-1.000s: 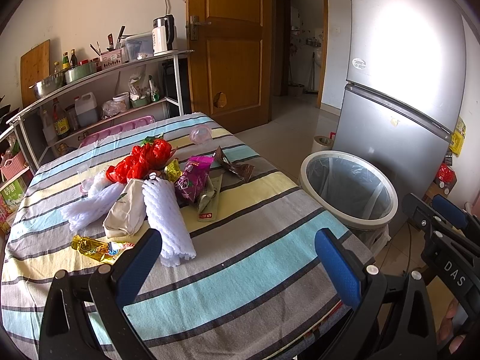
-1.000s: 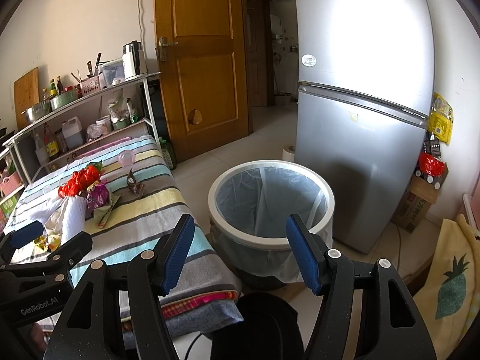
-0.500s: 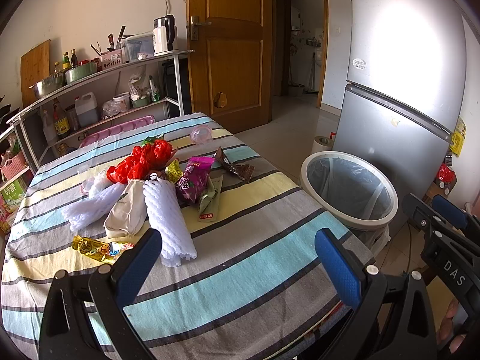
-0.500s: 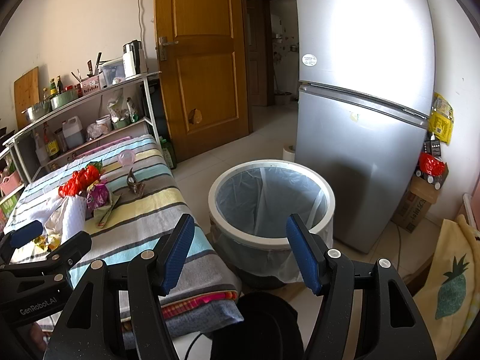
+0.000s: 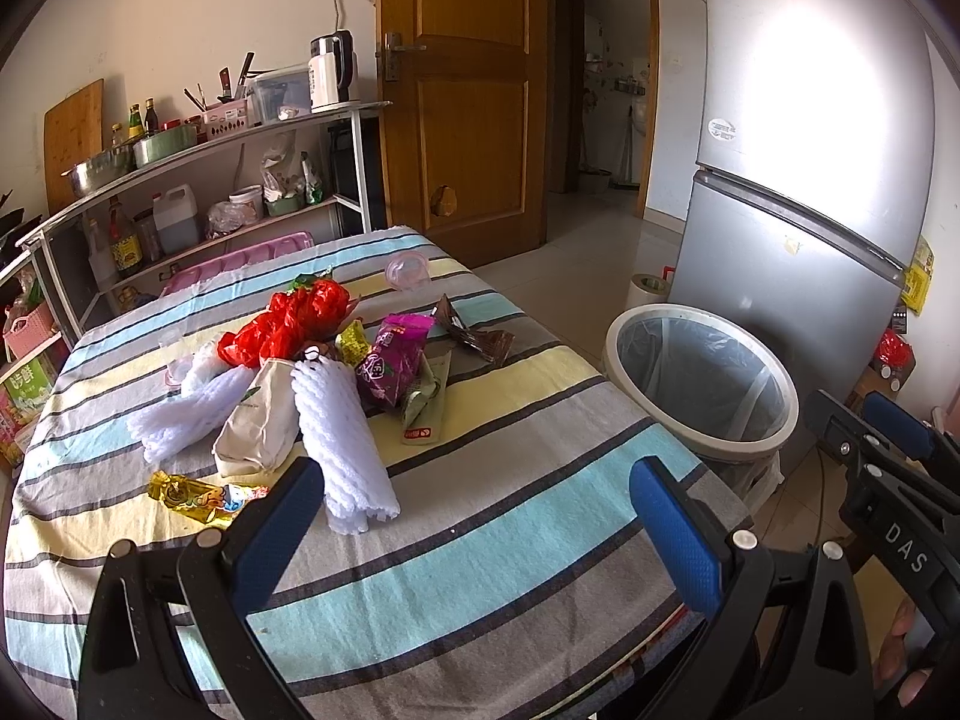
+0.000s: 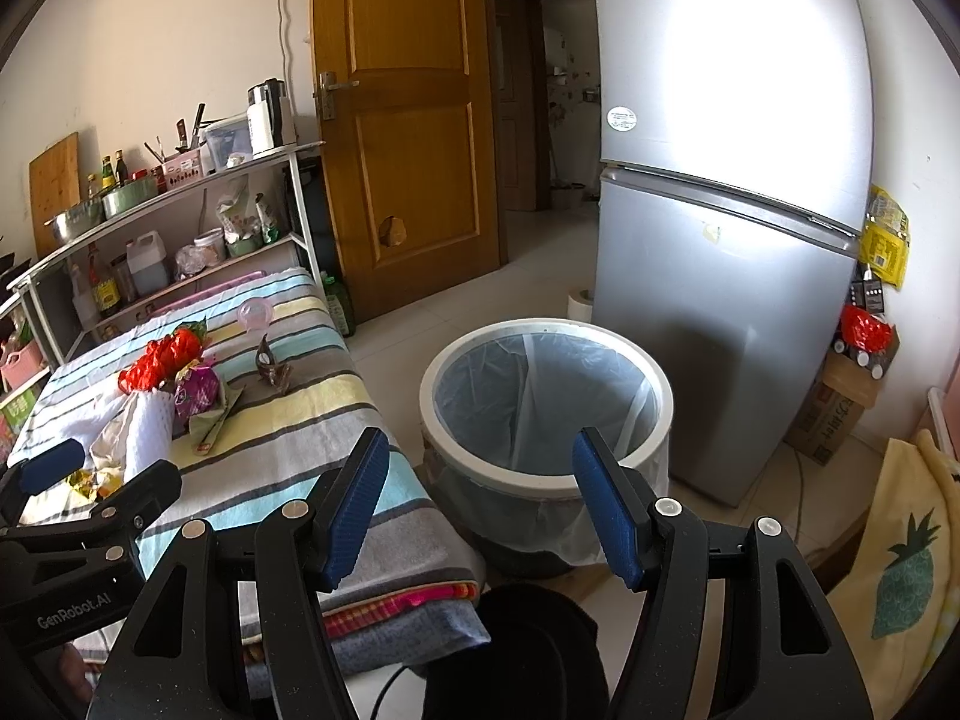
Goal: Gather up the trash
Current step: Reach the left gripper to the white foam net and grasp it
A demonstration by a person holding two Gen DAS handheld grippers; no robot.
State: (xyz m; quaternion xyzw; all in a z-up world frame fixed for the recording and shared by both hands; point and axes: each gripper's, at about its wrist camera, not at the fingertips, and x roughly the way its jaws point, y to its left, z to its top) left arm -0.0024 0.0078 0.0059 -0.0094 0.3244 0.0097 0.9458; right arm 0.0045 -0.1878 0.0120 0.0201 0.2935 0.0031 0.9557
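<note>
A heap of trash lies on the striped table (image 5: 480, 540): a red plastic bag (image 5: 294, 318), white foam nets (image 5: 342, 438), a beige paper bag (image 5: 258, 426), a purple snack wrapper (image 5: 390, 366), a brown wrapper (image 5: 474, 339), a gold wrapper (image 5: 198, 495) and a pink cup (image 5: 407, 271). A white bin with a clear liner (image 5: 702, 381) stands right of the table; it also shows in the right wrist view (image 6: 543, 402). My left gripper (image 5: 480, 528) is open and empty above the table's near part. My right gripper (image 6: 480, 504) is open and empty, before the bin.
A silver fridge (image 6: 732, 240) stands behind the bin. A metal shelf rack (image 5: 198, 192) with bottles and pots lines the back wall, beside a wooden door (image 5: 462, 96). A cardboard box (image 6: 834, 414) and a pineapple-print cloth (image 6: 906, 570) sit at the right.
</note>
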